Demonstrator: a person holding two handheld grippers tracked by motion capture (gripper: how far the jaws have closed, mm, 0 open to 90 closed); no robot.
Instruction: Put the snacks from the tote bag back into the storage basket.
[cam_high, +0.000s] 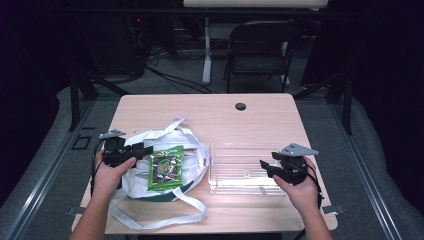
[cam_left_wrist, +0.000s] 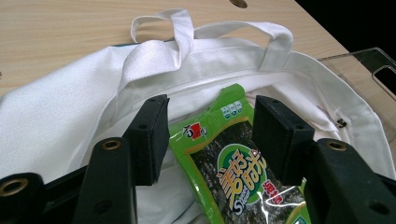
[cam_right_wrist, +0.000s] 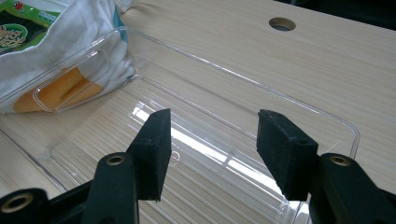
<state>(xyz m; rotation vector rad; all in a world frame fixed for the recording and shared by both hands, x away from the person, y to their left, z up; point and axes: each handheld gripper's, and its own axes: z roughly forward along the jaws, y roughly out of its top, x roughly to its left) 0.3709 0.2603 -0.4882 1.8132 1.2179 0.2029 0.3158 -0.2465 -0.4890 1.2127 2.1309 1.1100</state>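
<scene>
Green foil seaweed snack packet (cam_high: 165, 167) lying on white cloth tote bag (cam_high: 145, 145) near light wooden table's (cam_high: 210, 110) left edge, straddled untouched by released left gripper (cam_high: 145, 149); right gripper (cam_high: 264, 166) spread wide over clear plastic tray (cam_high: 235, 160) toward right edge.

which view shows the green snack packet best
The left gripper view: the green snack packet lies close between that gripper's open jaws on the white bag, its label clear. The high view shows it whole but small. The right gripper view catches a corner of it.
</scene>
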